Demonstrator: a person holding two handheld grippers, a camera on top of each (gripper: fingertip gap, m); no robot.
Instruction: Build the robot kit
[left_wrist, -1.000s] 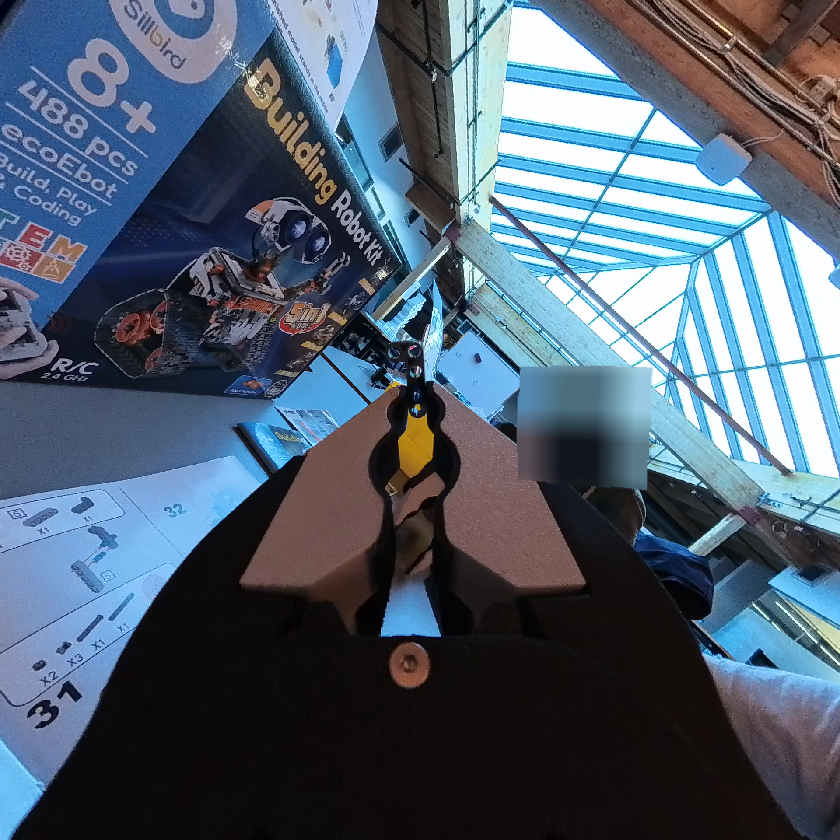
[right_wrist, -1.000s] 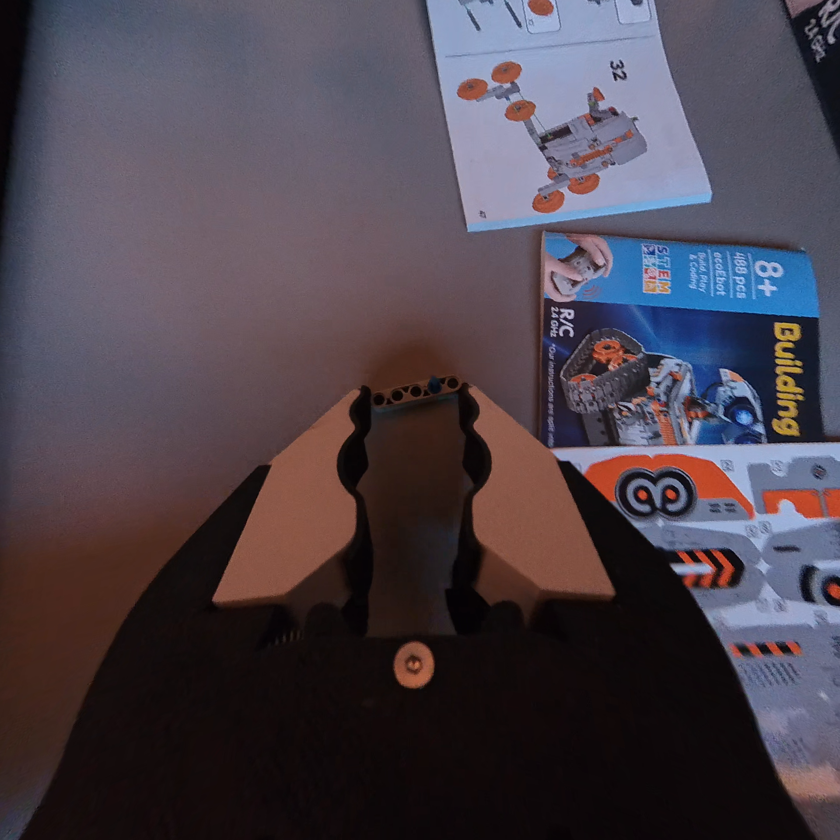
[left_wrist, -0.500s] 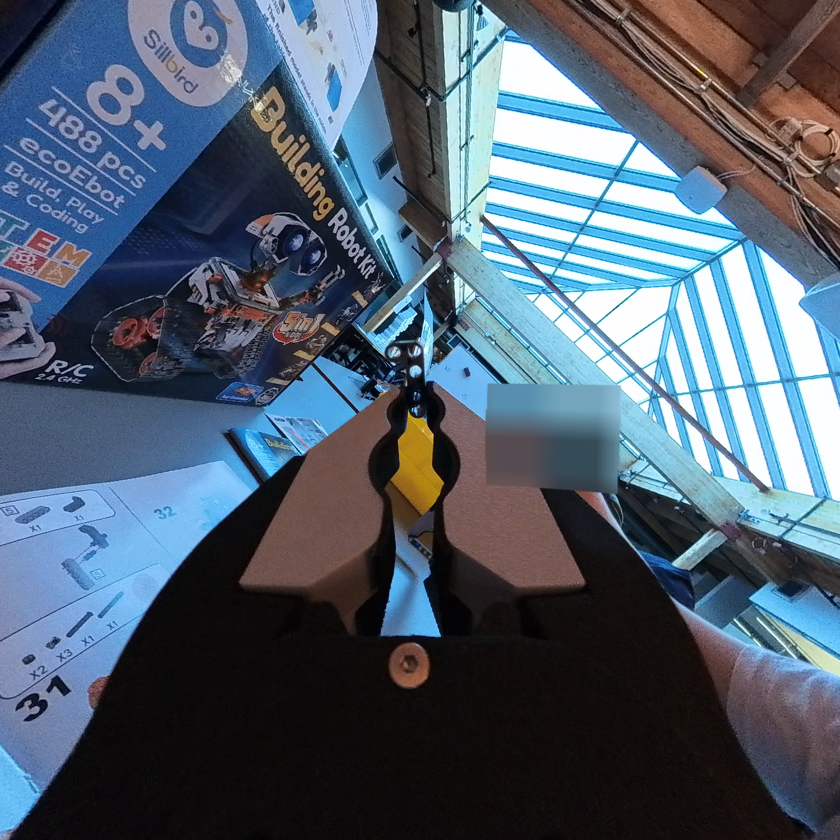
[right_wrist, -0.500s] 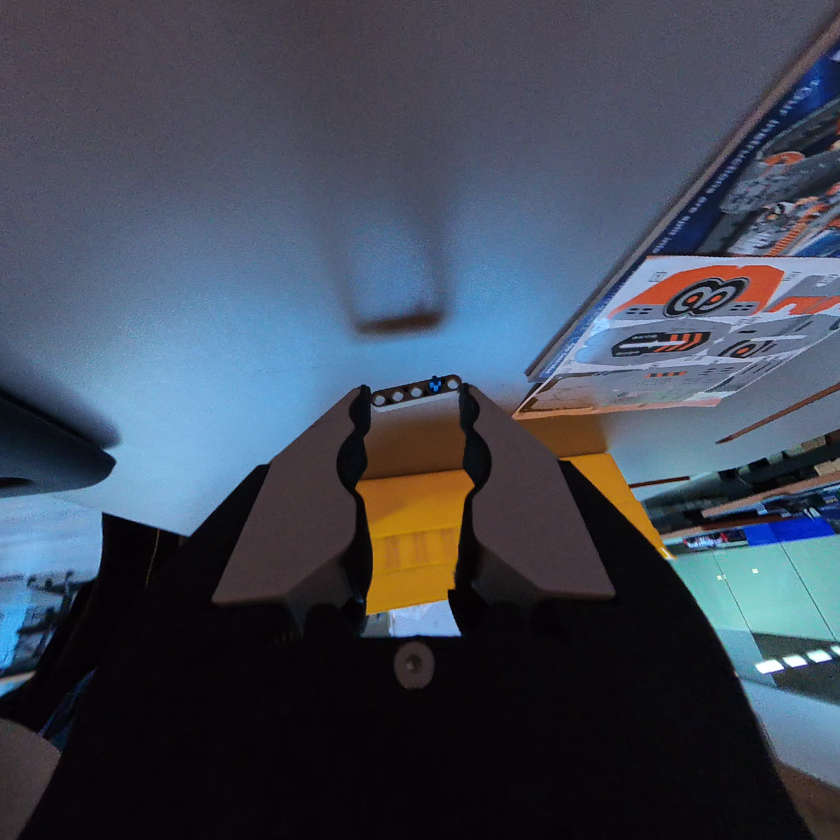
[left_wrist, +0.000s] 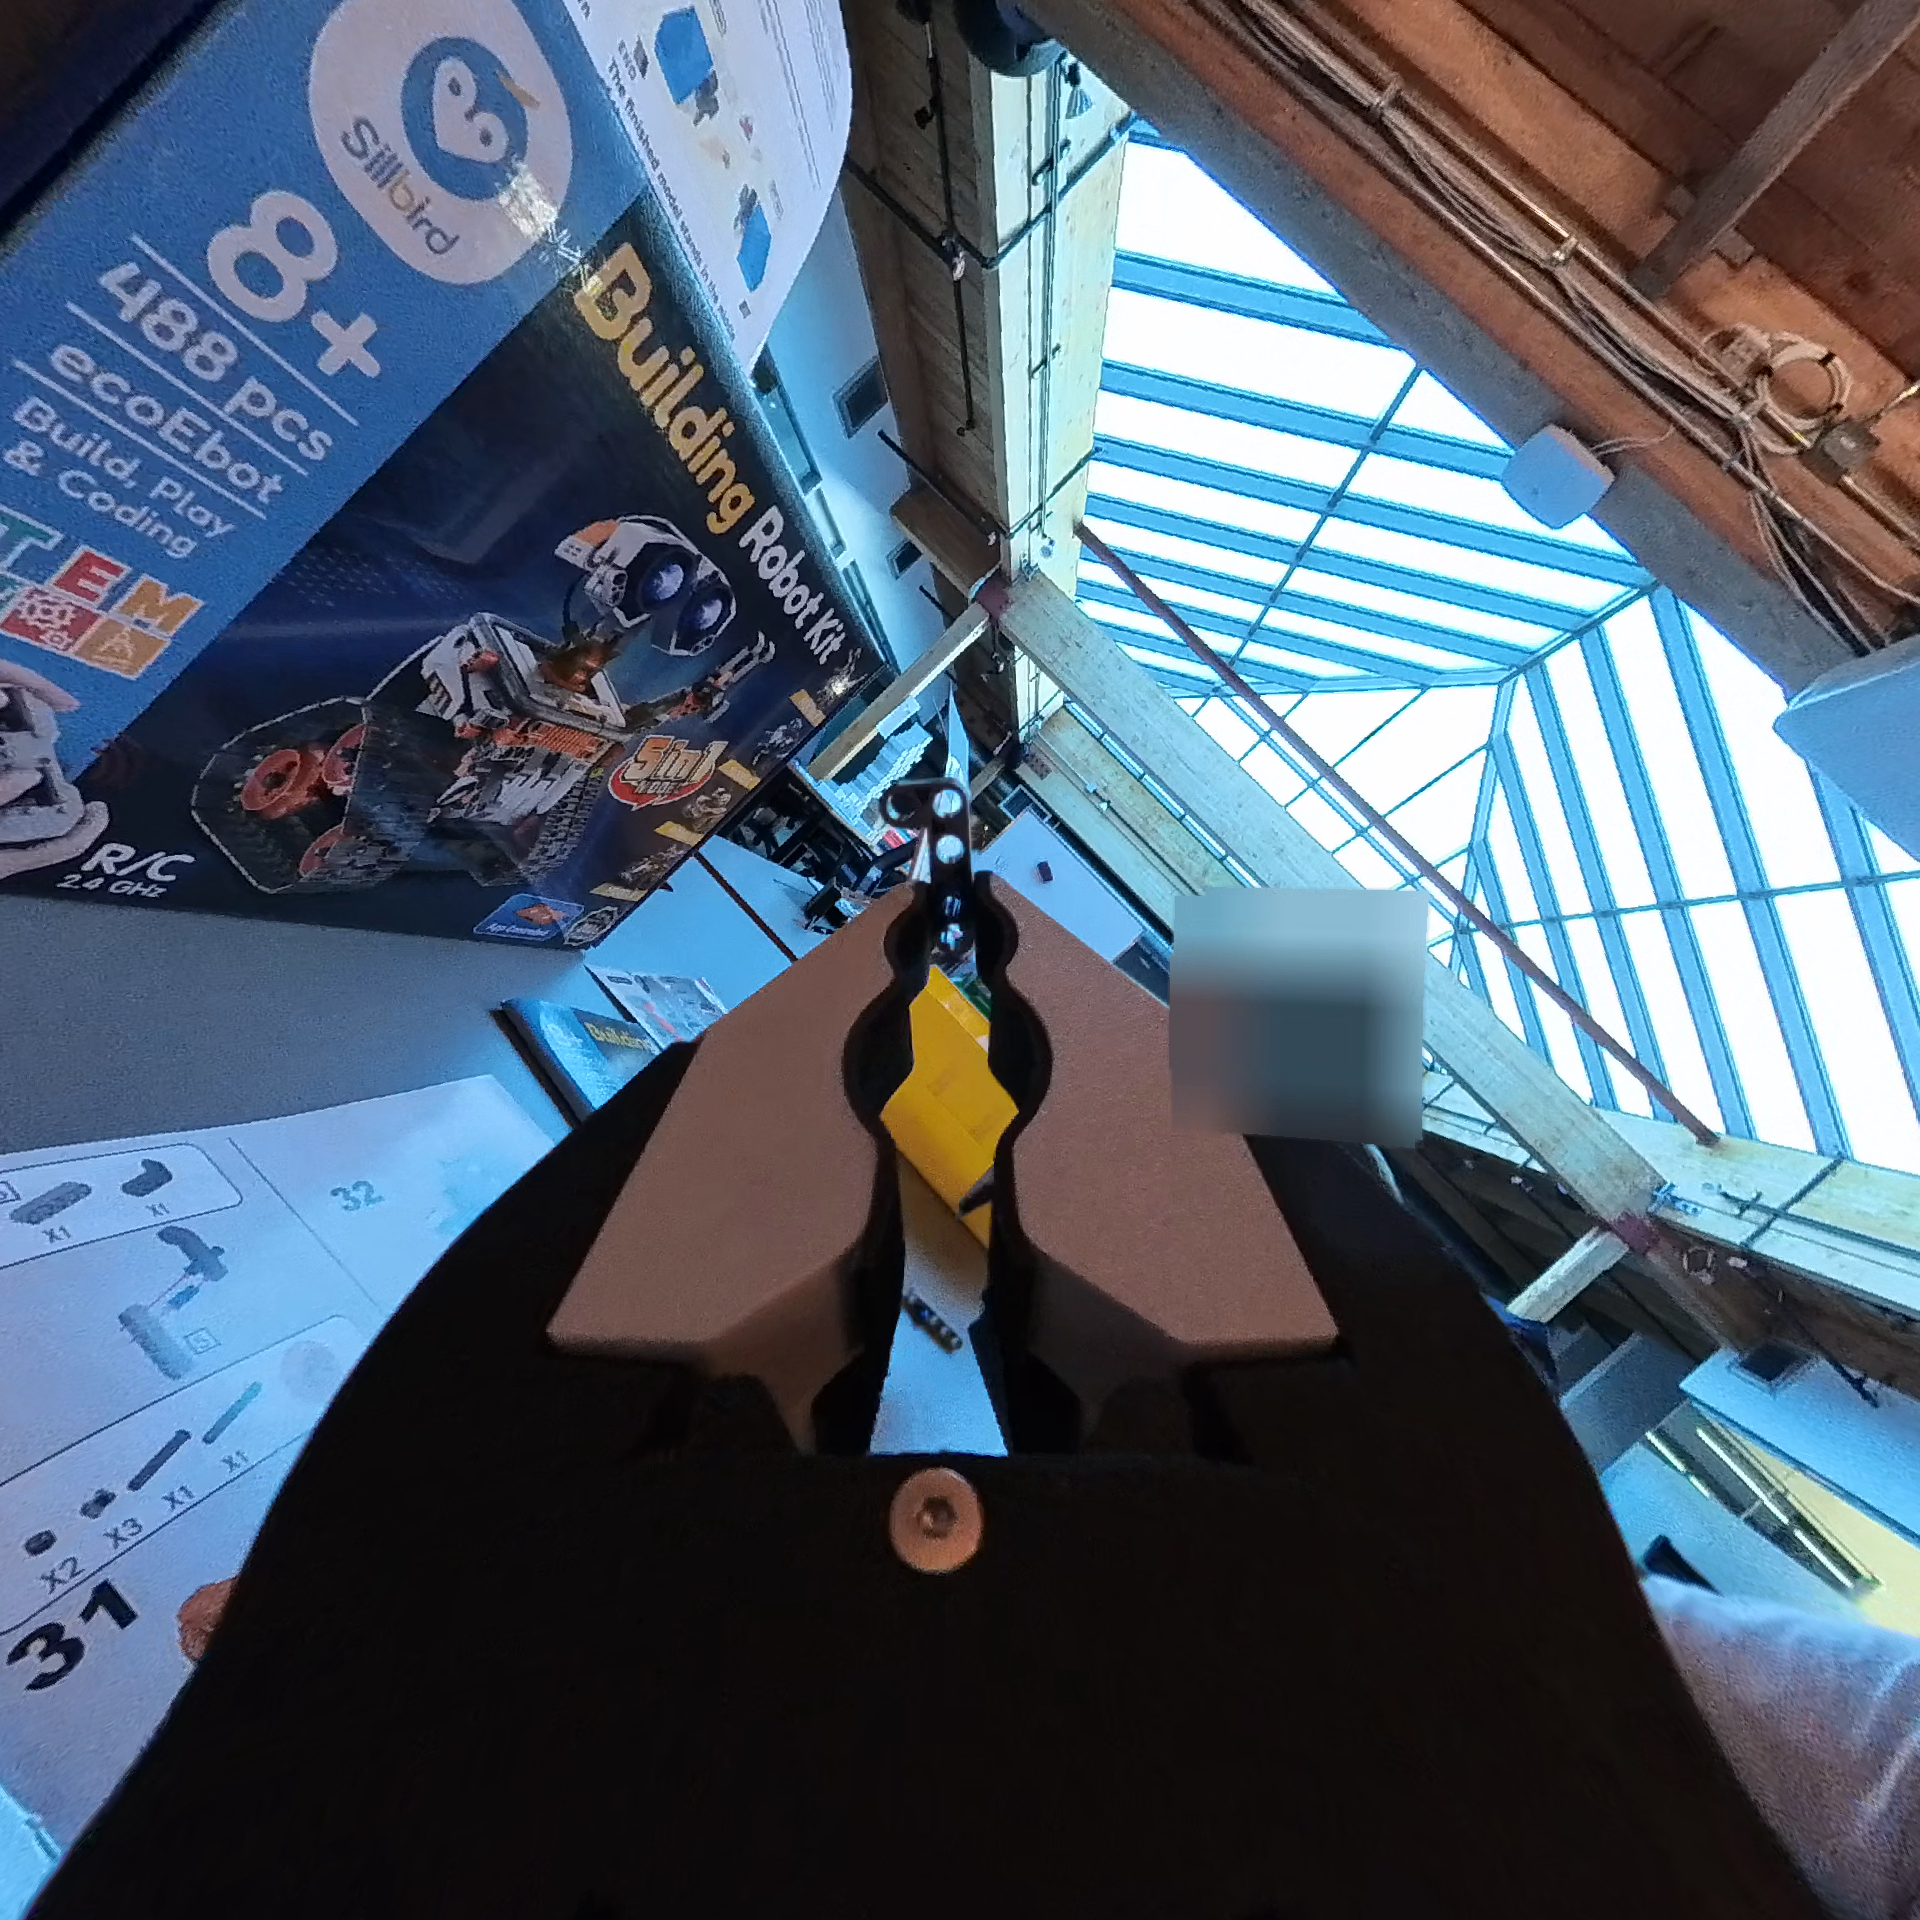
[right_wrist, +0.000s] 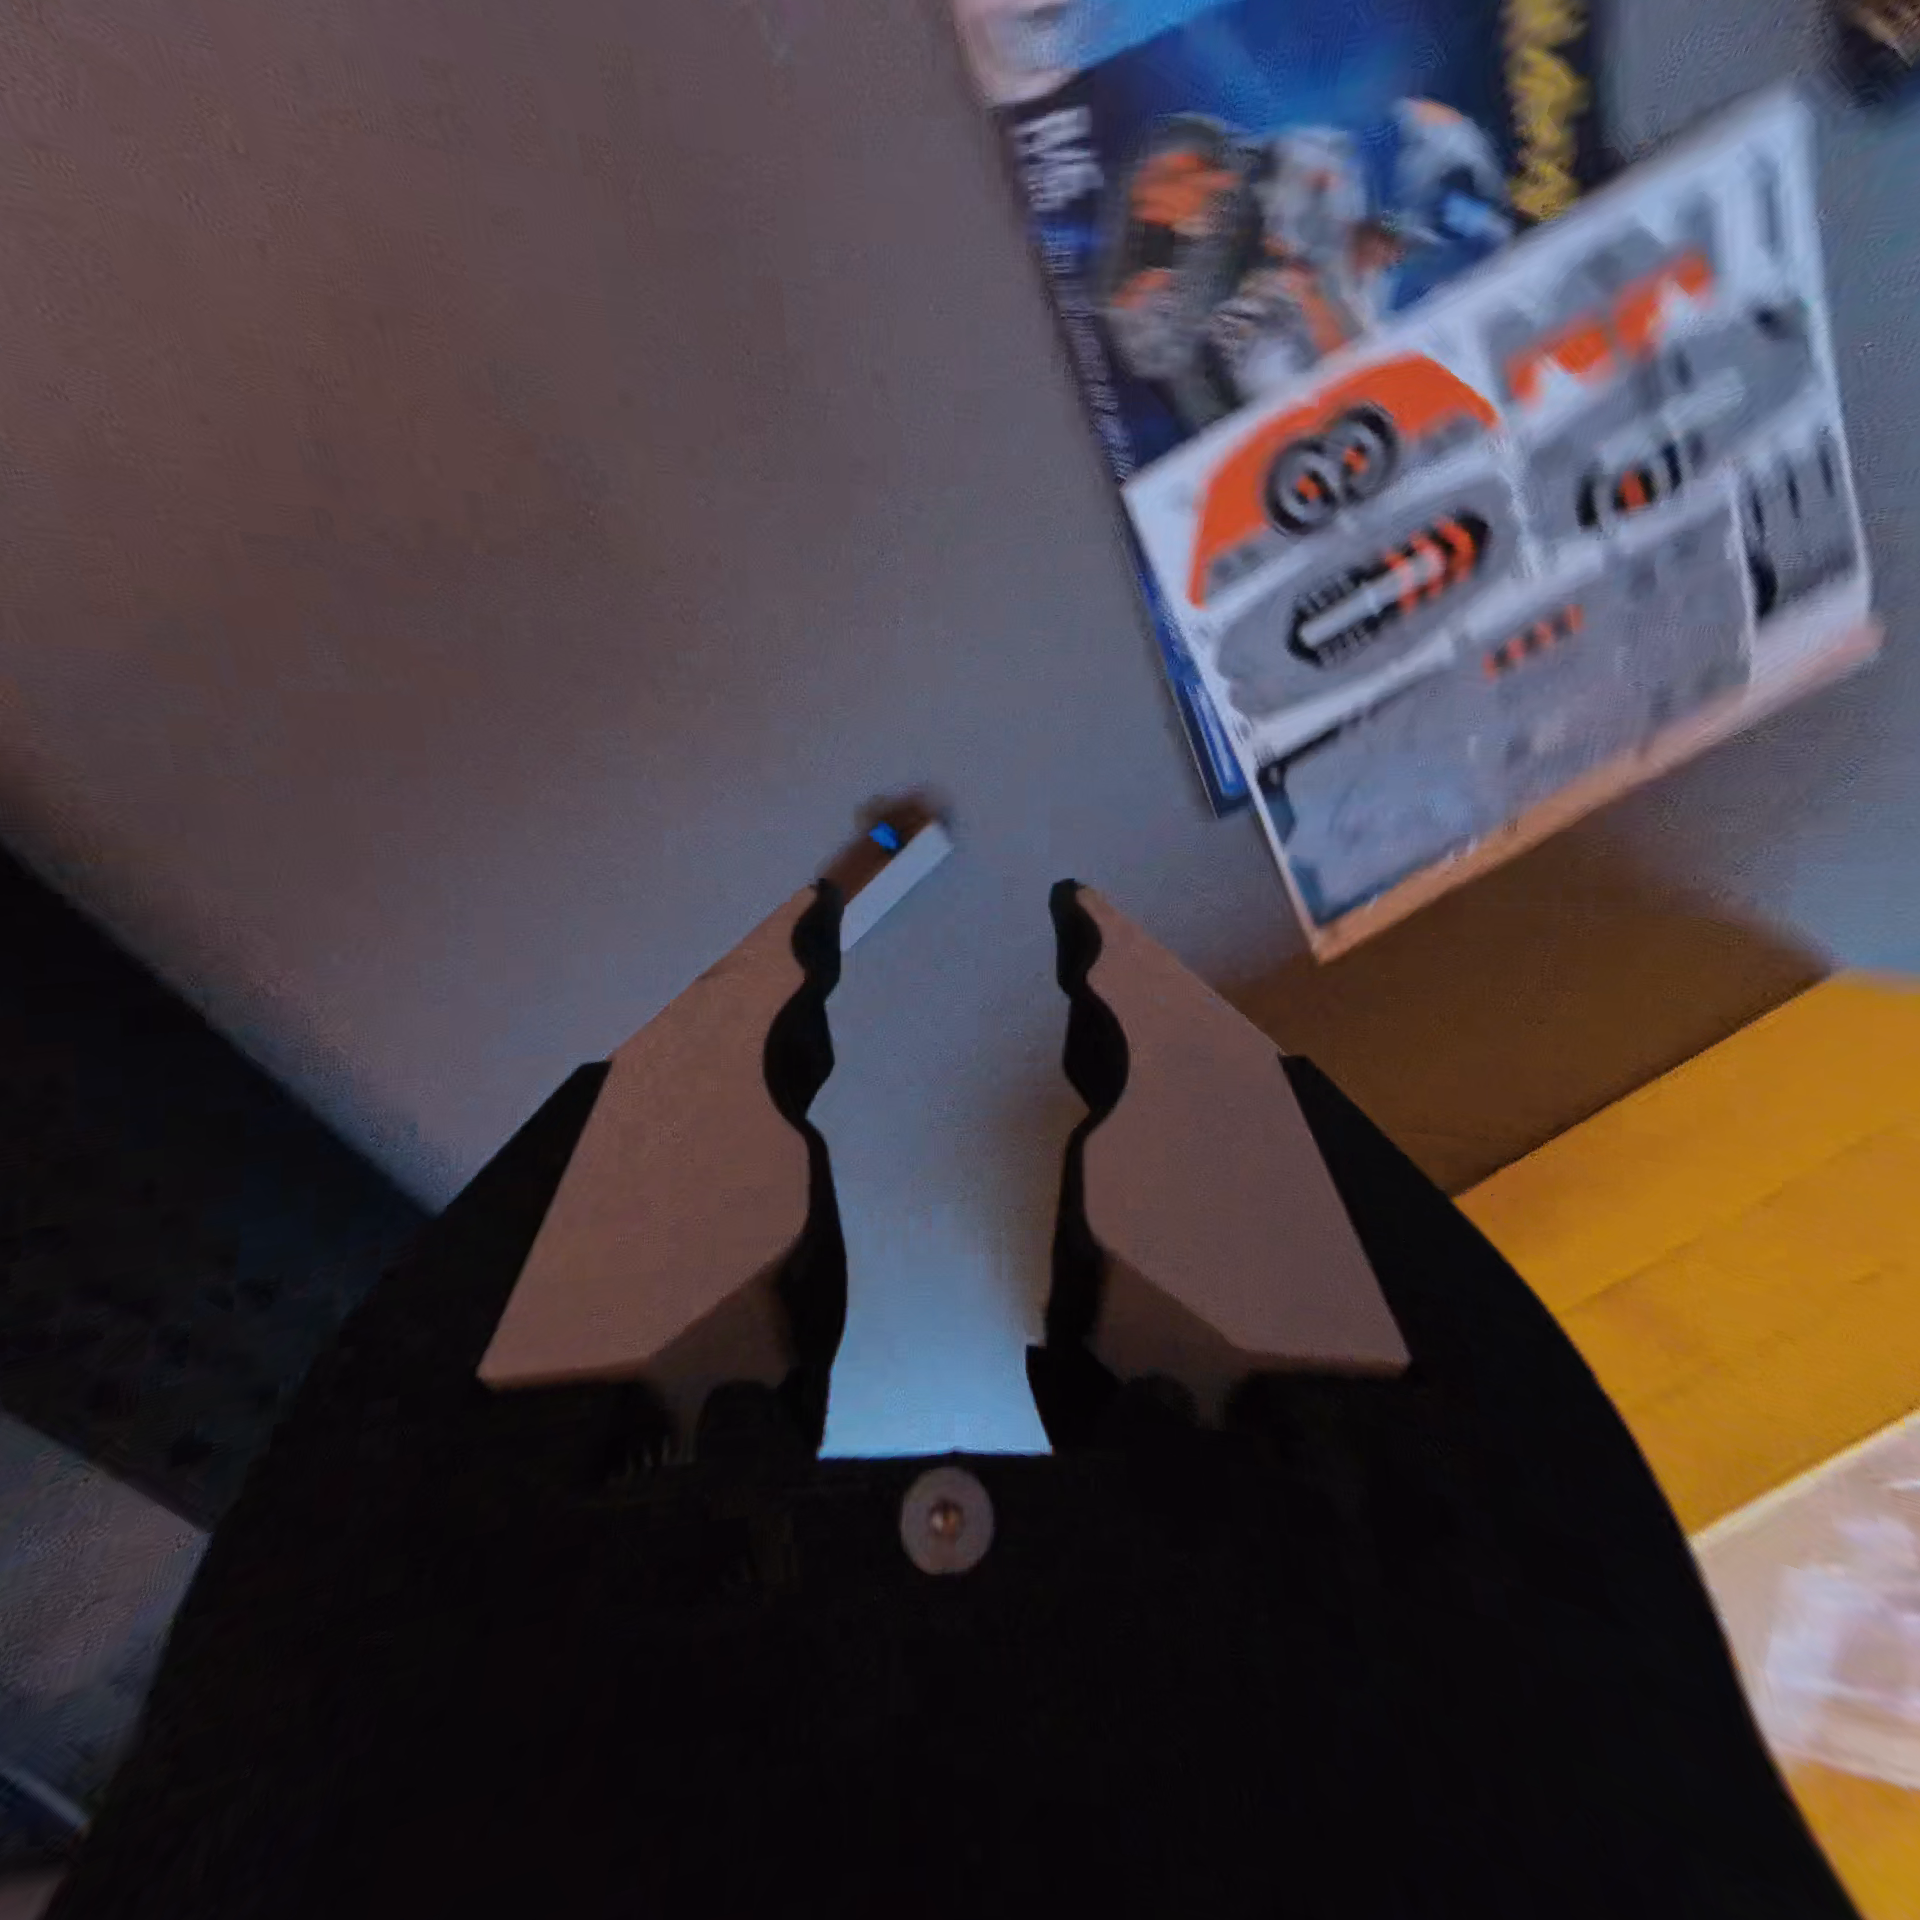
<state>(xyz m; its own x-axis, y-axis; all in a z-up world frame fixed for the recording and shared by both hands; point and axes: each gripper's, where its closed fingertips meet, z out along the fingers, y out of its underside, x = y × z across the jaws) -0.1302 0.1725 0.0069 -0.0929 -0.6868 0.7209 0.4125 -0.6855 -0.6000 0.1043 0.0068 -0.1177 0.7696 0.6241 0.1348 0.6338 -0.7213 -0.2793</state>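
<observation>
In the left wrist view my left gripper (left_wrist: 948, 894) points up and is shut on a thin black angled beam with holes (left_wrist: 940, 821), which sticks out past the fingertips. In the right wrist view, which is motion-blurred, my right gripper (right_wrist: 945, 899) is open over the grey table (right_wrist: 520, 416). A short grey beam (right_wrist: 899, 868) with a blue pin (right_wrist: 883, 834) lies askew at its left fingertip and does not span the jaws. I cannot tell whether it touches the fingertip.
A large blue kit box (left_wrist: 364, 520) stands at the left behind an open instruction booklet (left_wrist: 156, 1351). A yellow bin (left_wrist: 945, 1101) shows between the left fingers. A sticker sheet (right_wrist: 1507, 582) lies on a blue booklet (right_wrist: 1247, 208); the yellow bin (right_wrist: 1662, 1247) is at lower right. The left gripper's tips are roughly 30 centimeters from the right gripper's.
The grey beam spanned the right fingertips earlier; now it sits turned at the left fingertip, out of the grip. The right view has swung about. The left gripper has hardly moved.
</observation>
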